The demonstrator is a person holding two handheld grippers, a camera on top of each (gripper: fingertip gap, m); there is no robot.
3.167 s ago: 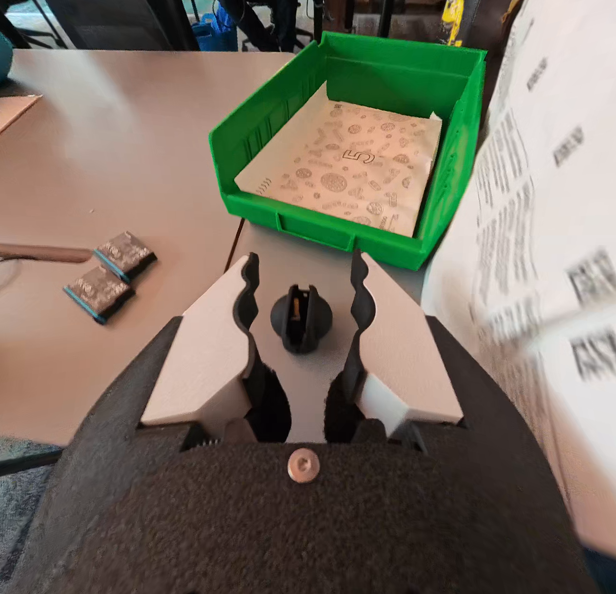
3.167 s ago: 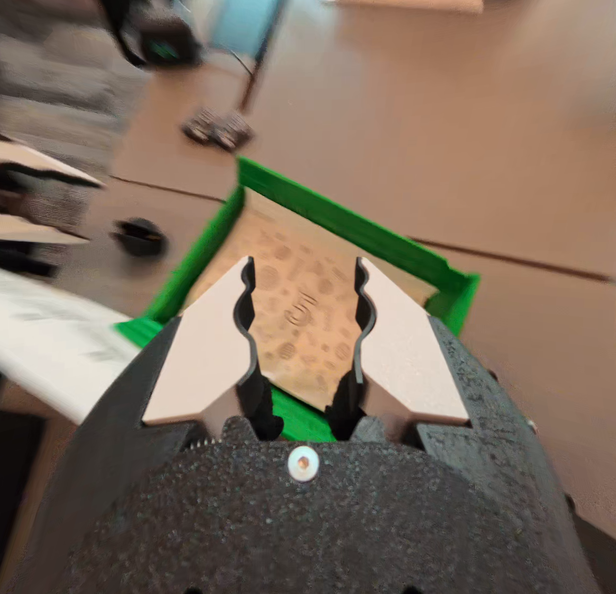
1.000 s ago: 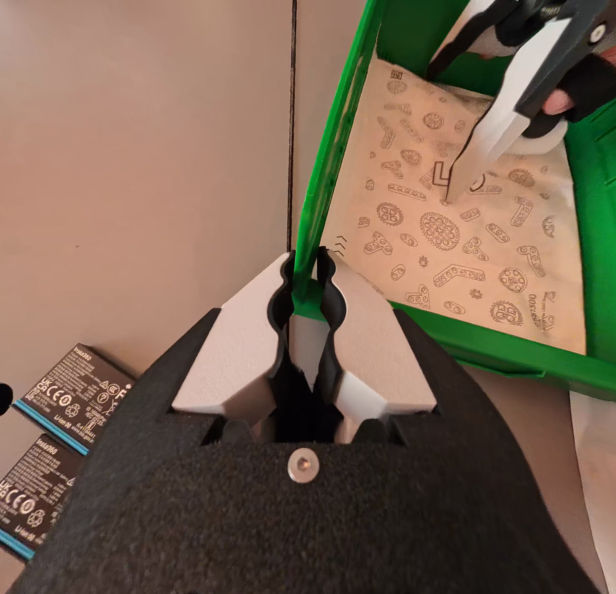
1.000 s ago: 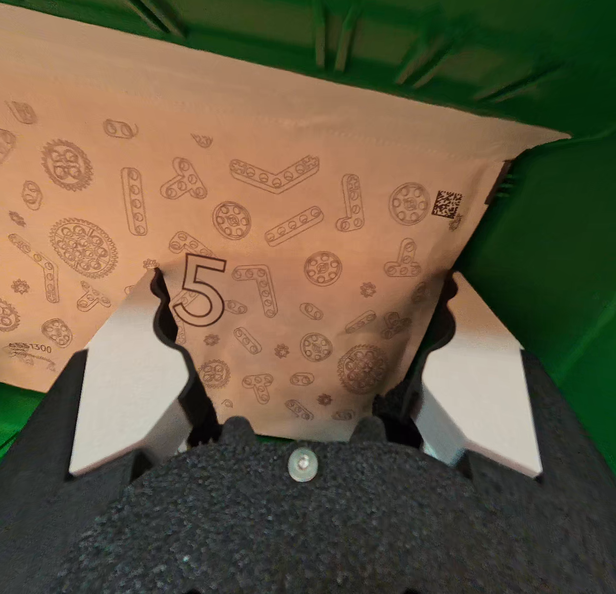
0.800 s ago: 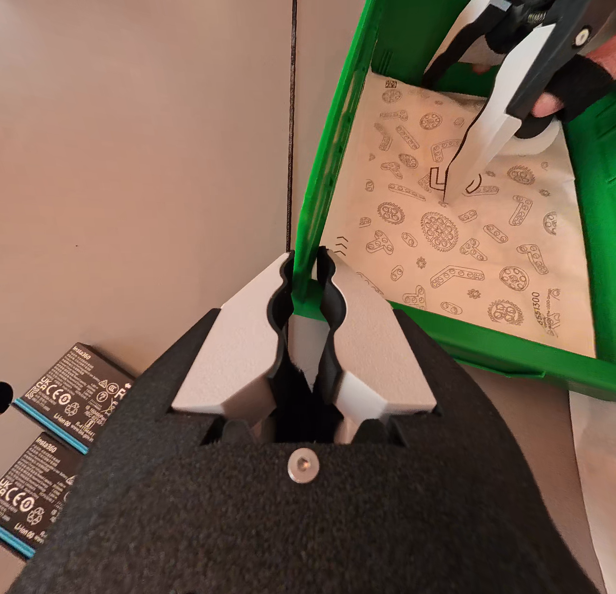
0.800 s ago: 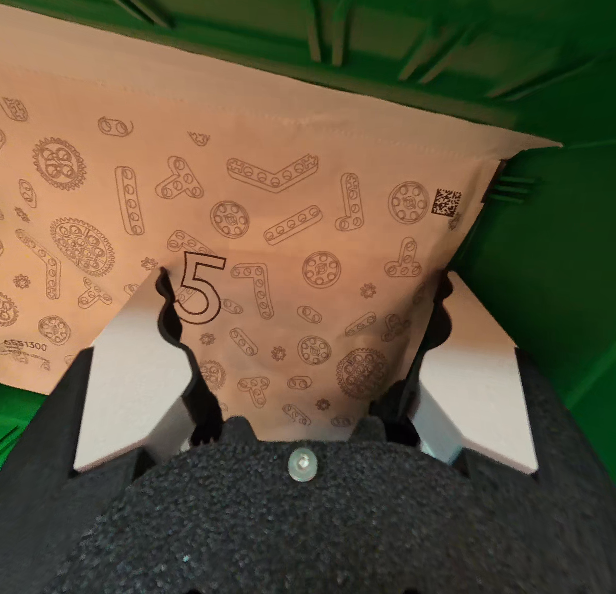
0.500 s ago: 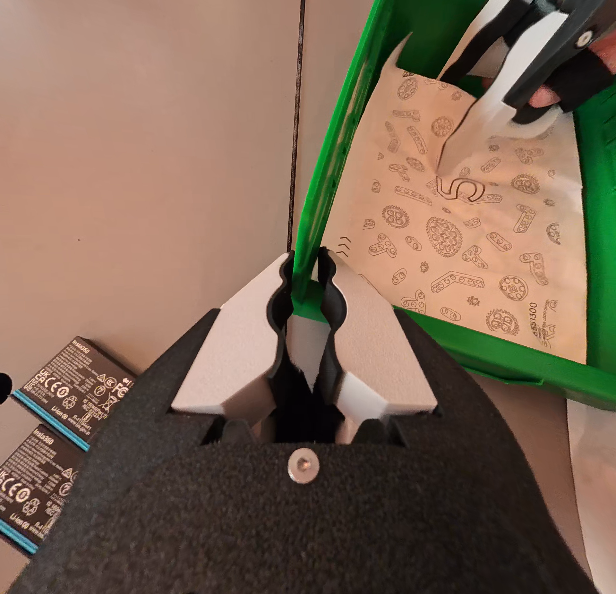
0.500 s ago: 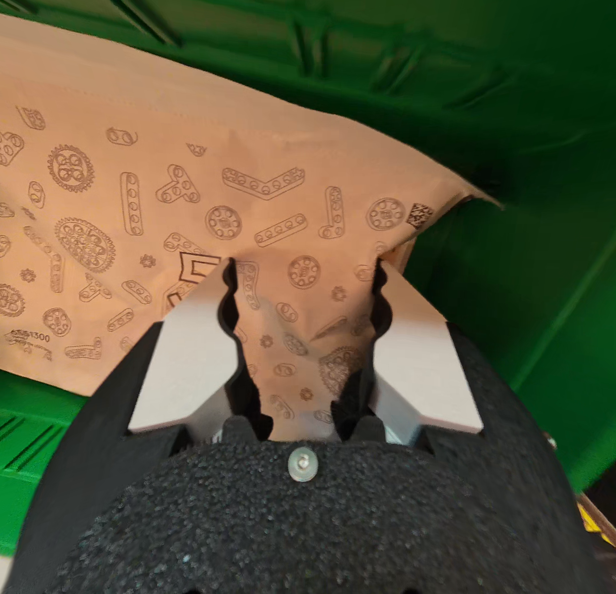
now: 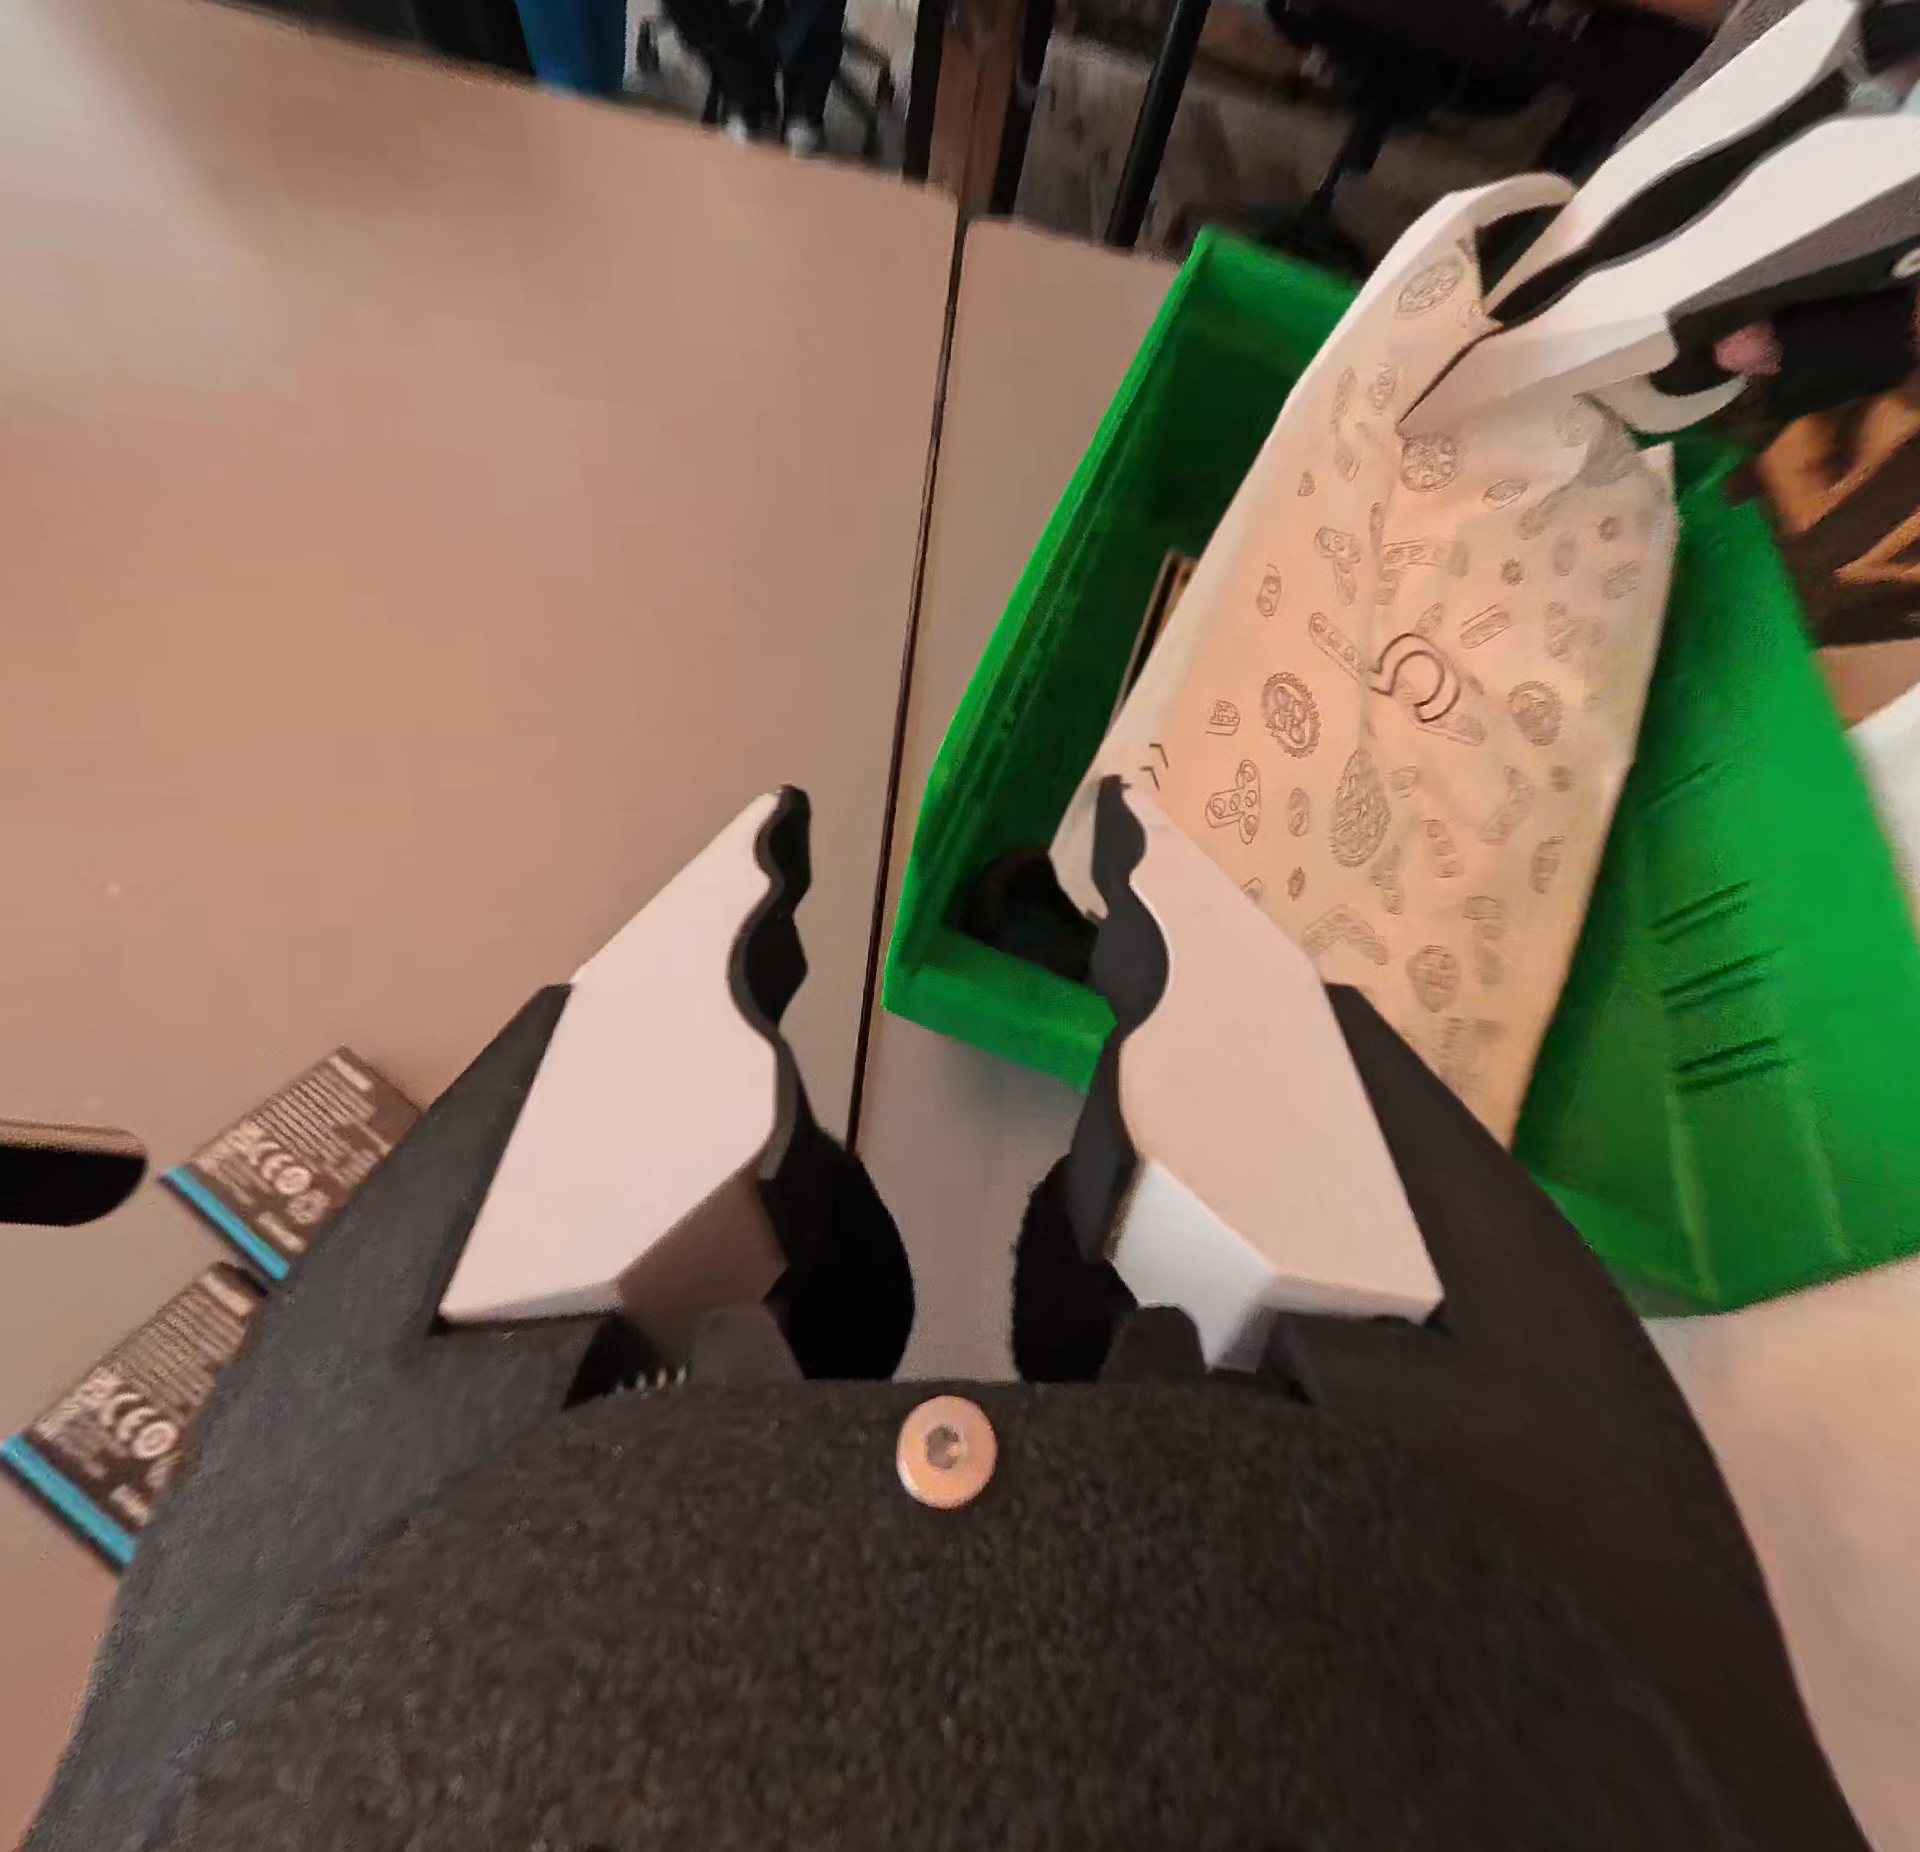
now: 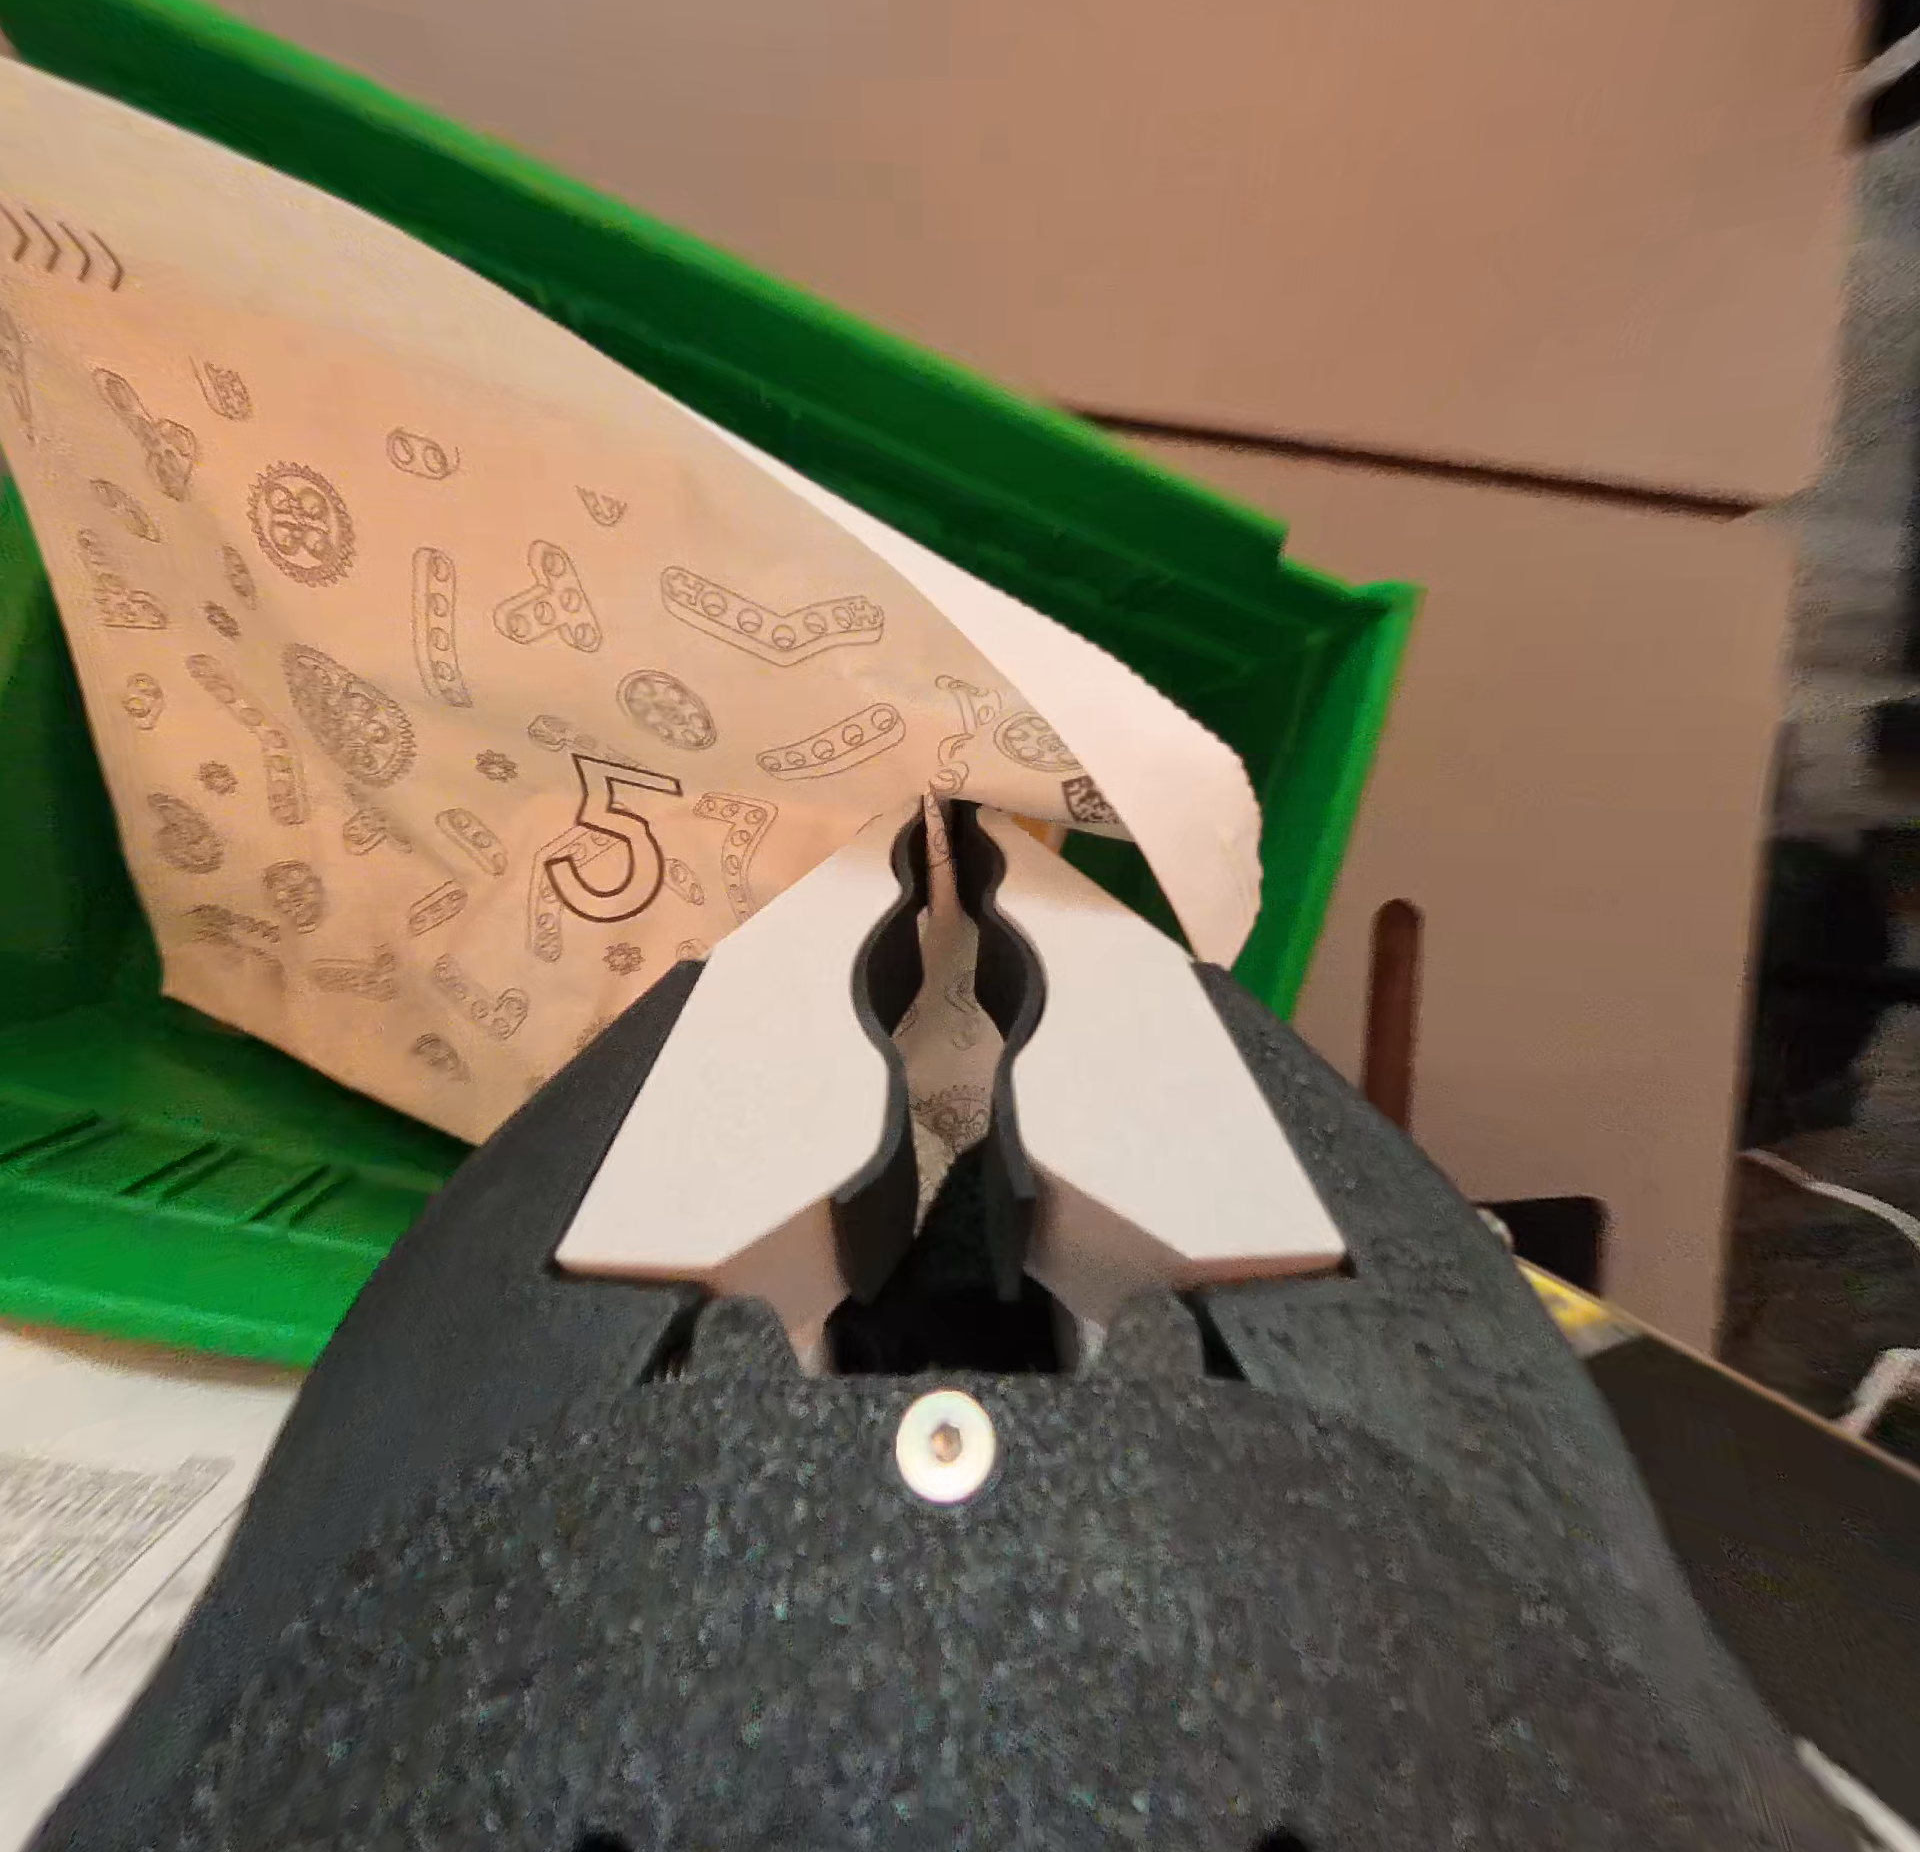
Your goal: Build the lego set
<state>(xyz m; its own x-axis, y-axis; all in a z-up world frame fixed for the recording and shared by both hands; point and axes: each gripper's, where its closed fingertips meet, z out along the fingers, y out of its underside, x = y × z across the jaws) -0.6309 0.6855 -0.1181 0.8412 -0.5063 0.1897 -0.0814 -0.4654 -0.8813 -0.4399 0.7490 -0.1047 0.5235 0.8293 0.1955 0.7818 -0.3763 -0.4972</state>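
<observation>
Left wrist view, left gripper (image 9: 945,815): its two fingers are spread apart and hold nothing; the gap between them is over the seam of the surface (image 9: 416,555) and the near corner of the bin.
Left wrist view, green bin (image 9: 1714,1127): it stands on the surface at the right, its near left corner just beyond the fingertips.
Left wrist view, paper bag (image 9: 1403,711): beige, printed with drawings of parts; it hangs tilted, with the upper end raised above the bin and the lower end still inside the bin.
Left wrist view, right gripper (image 9: 1455,379): it comes in from the upper right and is closed on the upper part of the bag.
Left wrist view, only here: two small black packs with blue edges (image 9: 208,1283) lie on the surface at the lower left; something dark sits in the near corner of the bin, too hidden to name.
Right wrist view, right gripper (image 10: 940,815): the fingers are pressed together with a fold of the paper bag (image 10: 416,659) pinched between them, near the bag's corner.
Right wrist view, green bin (image 10: 935,431): its far wall runs behind the bag and its floor shows at the lower left.
Right wrist view, only here: a printed white sheet (image 10: 94,1522) lies on the surface at the lower left, just beside the bin; the pinch of the paper is seen from close.
</observation>
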